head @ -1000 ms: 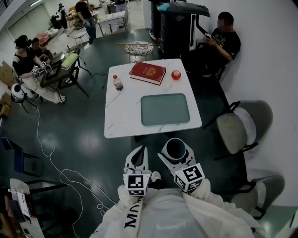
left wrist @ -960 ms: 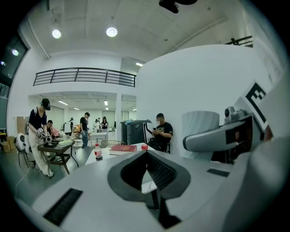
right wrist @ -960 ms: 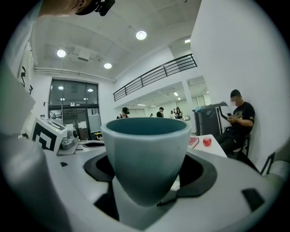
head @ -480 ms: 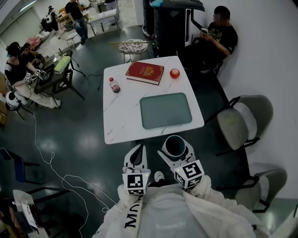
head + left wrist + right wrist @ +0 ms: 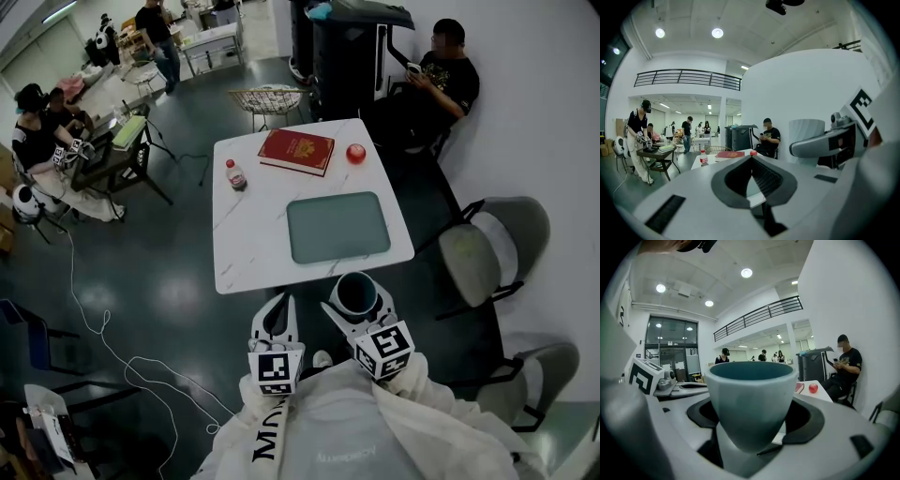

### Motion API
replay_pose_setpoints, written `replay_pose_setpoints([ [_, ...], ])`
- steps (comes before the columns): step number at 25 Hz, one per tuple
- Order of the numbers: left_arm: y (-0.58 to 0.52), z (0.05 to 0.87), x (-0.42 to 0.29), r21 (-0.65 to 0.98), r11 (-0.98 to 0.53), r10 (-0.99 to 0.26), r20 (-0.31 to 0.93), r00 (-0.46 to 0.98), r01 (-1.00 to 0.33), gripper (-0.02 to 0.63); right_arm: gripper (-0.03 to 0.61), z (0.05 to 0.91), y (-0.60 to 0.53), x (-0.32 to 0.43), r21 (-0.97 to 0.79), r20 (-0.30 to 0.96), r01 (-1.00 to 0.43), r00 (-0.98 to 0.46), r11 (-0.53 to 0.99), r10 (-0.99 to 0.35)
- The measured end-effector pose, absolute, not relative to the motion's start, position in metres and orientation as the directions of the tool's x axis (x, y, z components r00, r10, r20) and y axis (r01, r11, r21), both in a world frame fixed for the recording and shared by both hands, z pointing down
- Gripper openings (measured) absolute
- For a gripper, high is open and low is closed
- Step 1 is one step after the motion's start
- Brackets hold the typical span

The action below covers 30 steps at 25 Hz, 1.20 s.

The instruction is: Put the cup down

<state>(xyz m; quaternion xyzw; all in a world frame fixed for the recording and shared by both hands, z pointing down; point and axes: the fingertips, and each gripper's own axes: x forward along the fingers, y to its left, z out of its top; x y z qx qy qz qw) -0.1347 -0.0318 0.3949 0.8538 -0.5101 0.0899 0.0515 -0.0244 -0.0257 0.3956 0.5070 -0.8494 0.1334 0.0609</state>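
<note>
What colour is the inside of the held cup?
Dark teal, inside the pale blue-grey cup; clearest in the right gripper view.

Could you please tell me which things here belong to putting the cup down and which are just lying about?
Job: pale blue-grey cup, gripped by the right gripper; white marble-pattern table; possibly the grey-green rectangular tray.
Lying about: red hardcover book; small red round object; small red-labelled bottle.

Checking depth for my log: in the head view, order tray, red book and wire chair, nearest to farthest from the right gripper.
1. Tray, table's near half, just ahead of the right gripper.
2. Red book, table's far edge.
3. Wire chair, floor beyond the table.
</note>
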Motion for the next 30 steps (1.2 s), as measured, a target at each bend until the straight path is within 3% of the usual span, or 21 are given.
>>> replay_pose_setpoints([
  [30, -0.13, 0.414, -0.133, -0.032, -0.448, -0.87, 0.245, 0.427, -0.893, 0.011, 0.38, 0.411, -0.139, -0.02, -0.117, 0.215, -0.864, -0.503, 0.489, -0.837],
])
